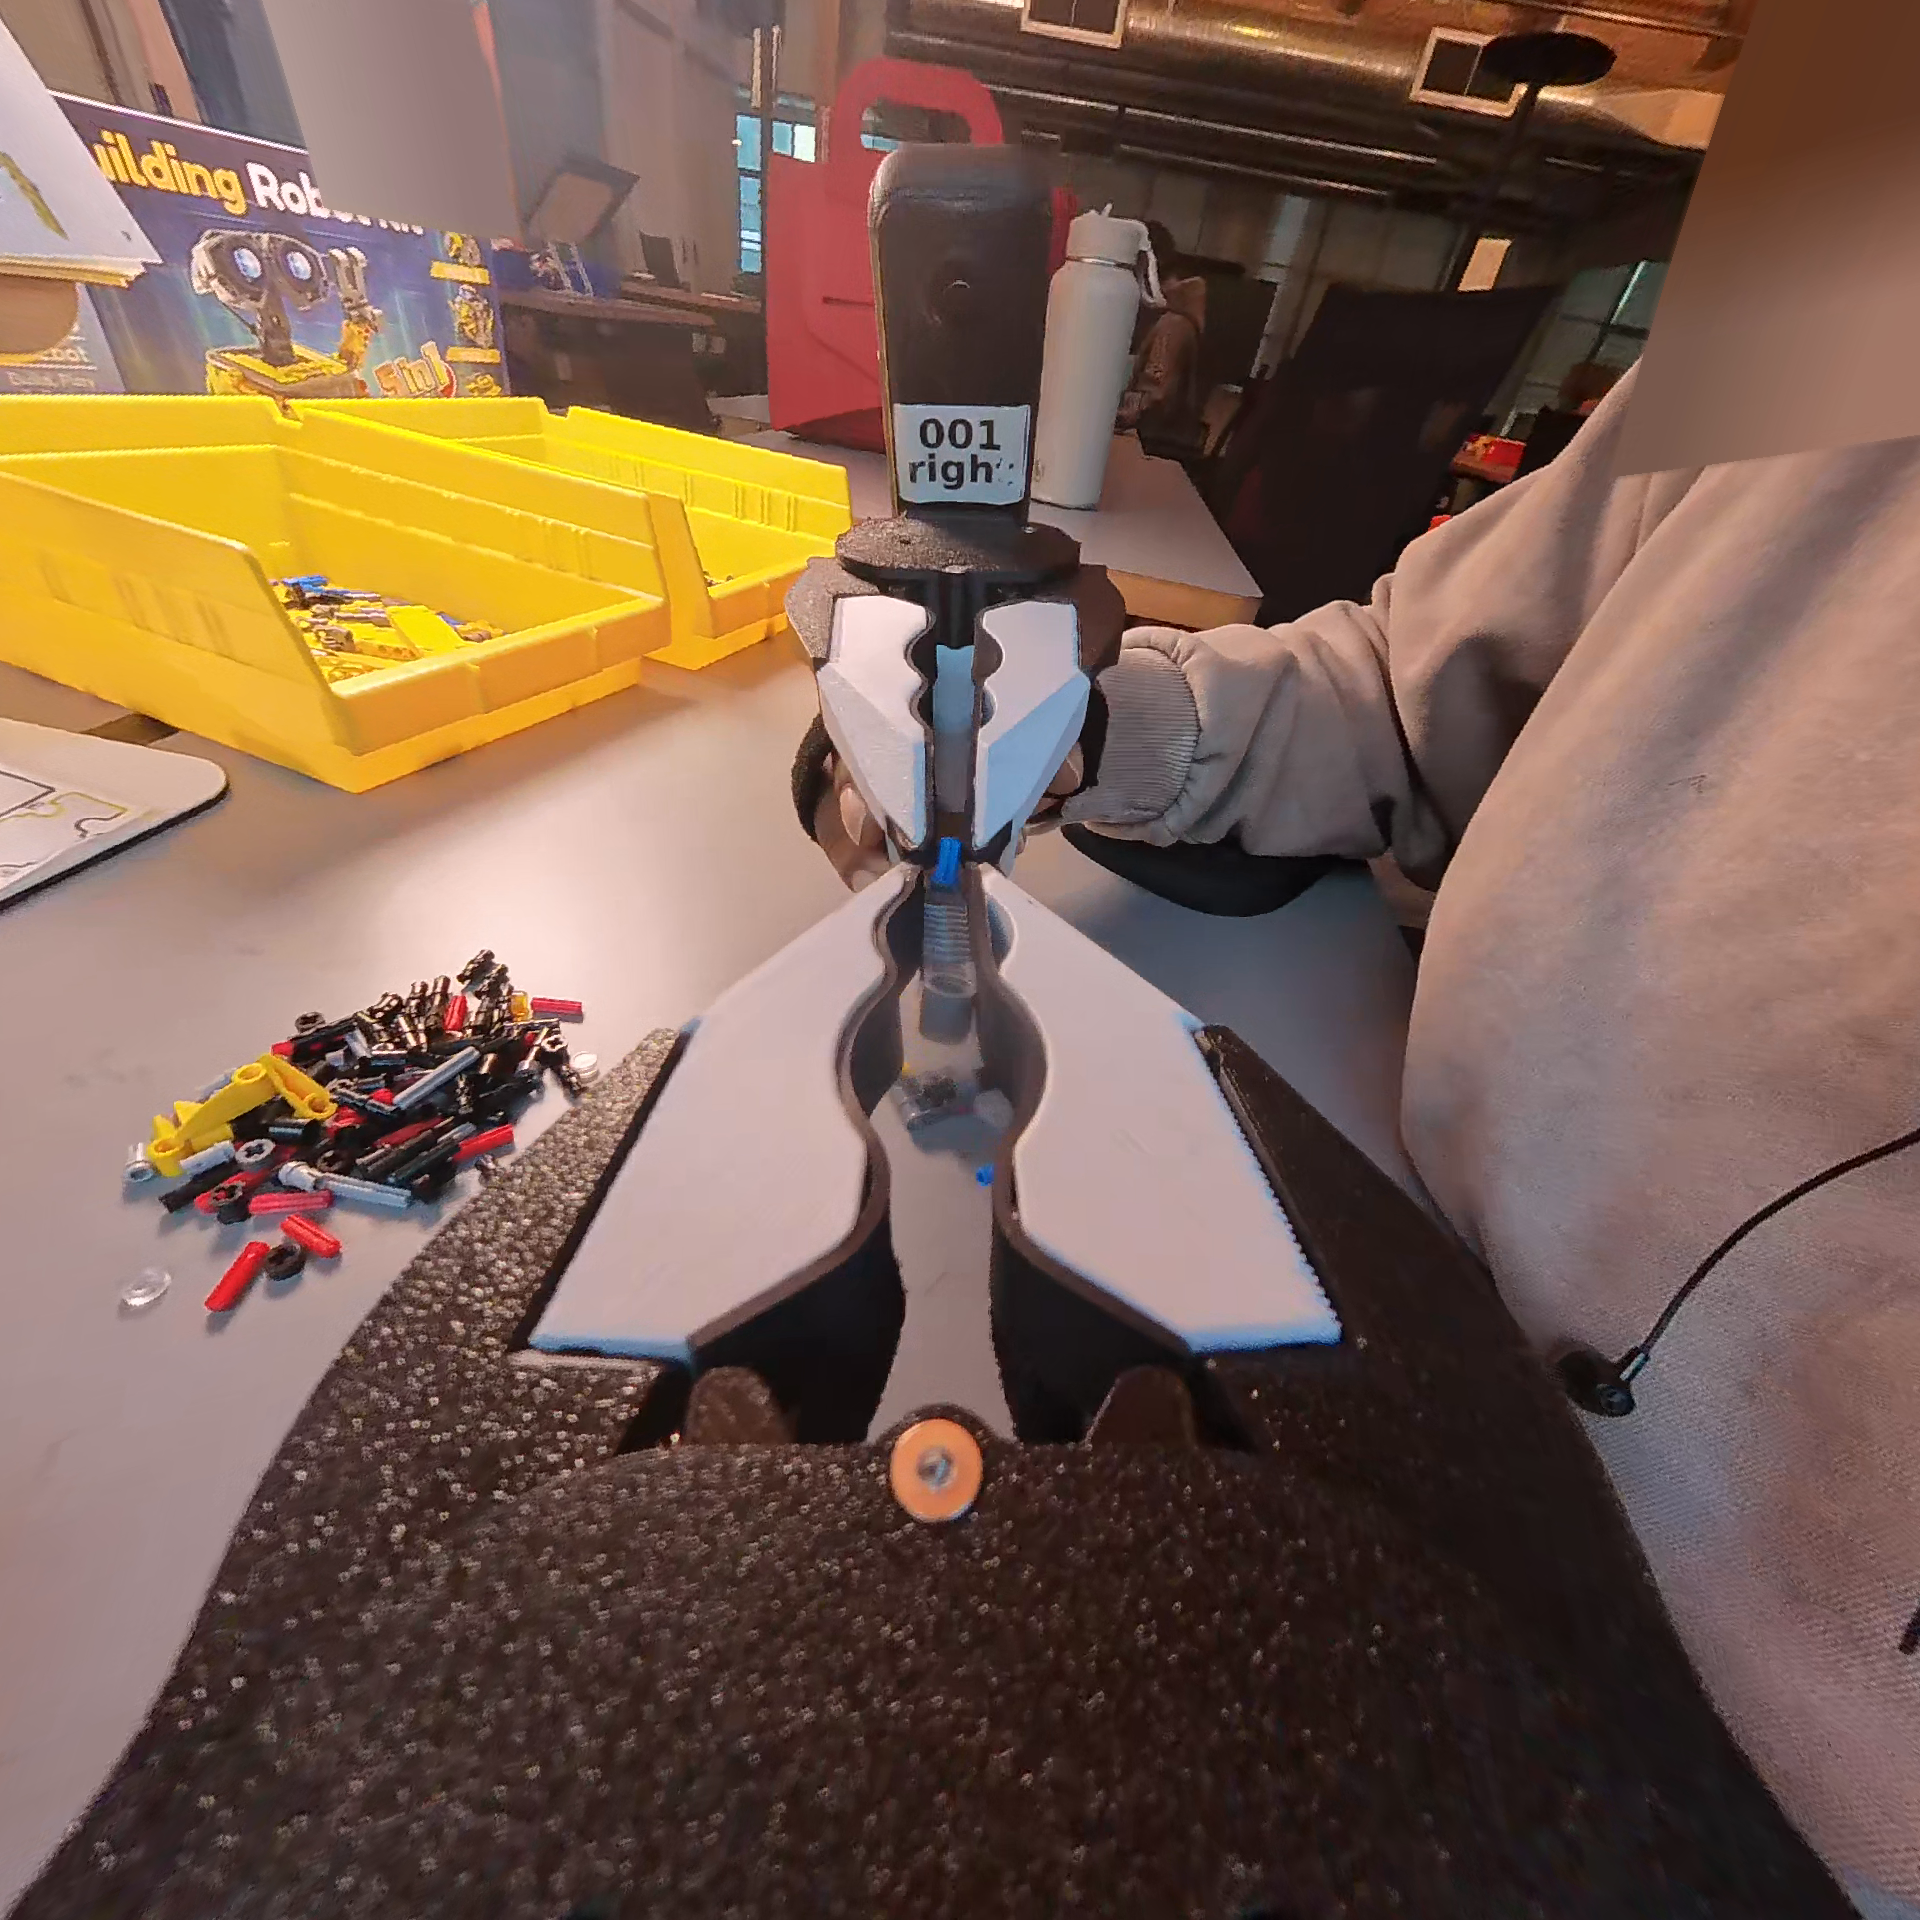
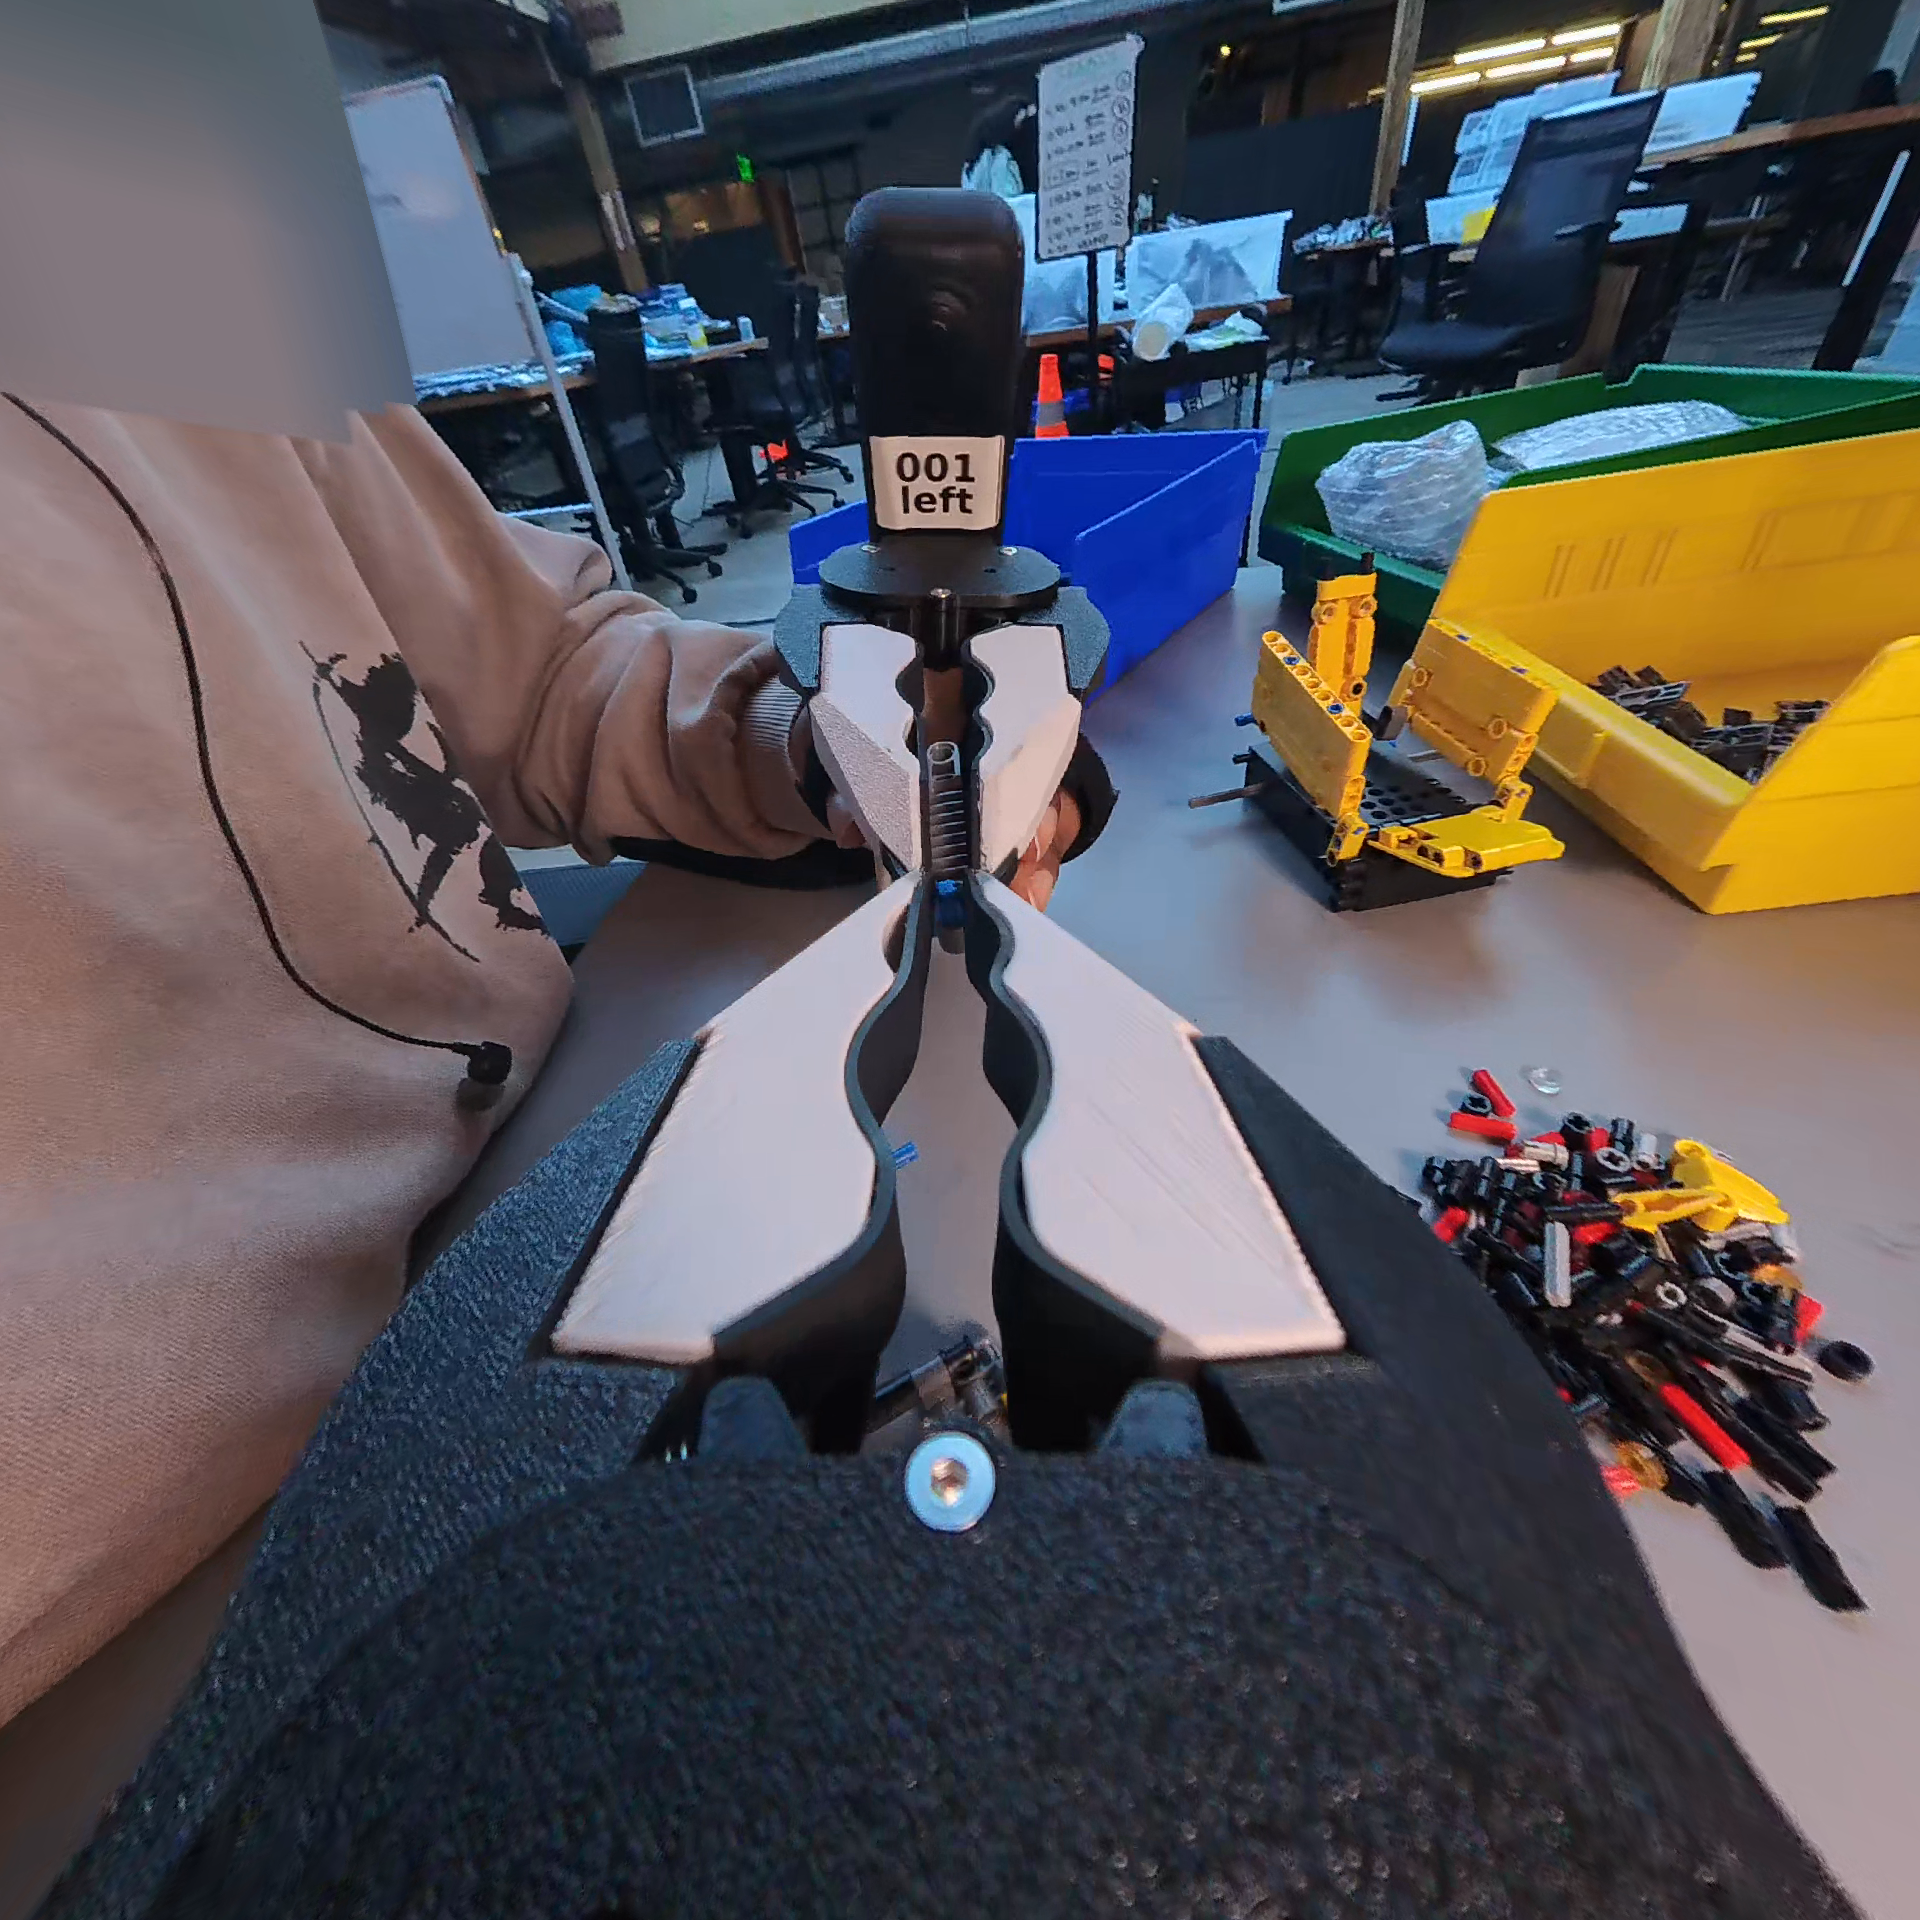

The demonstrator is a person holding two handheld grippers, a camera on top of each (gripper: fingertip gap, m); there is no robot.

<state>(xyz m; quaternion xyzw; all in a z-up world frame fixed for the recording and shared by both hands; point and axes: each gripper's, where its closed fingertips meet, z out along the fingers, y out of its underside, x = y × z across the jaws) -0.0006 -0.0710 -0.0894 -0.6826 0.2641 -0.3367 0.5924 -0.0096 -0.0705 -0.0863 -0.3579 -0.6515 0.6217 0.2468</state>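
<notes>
The two grippers meet tip to tip above the grey table. My left gripper is shut on a grey spring-and-cylinder part that lies lengthwise between its fingers. My right gripper is shut on a small blue pin, which touches the spring part's end. The left wrist view shows the right gripper facing me with the blue pin at its tips. The right wrist view shows the left gripper facing me. A loose blue pin lies on the table below.
A pile of small black, red, grey and yellow parts lies on the table. Yellow bins, a blue bin, a green bin and a half-built yellow-and-black model stand around. A person's beige sweatshirt is close by. Both grippers' tips are close together, under 4 cm apart.
</notes>
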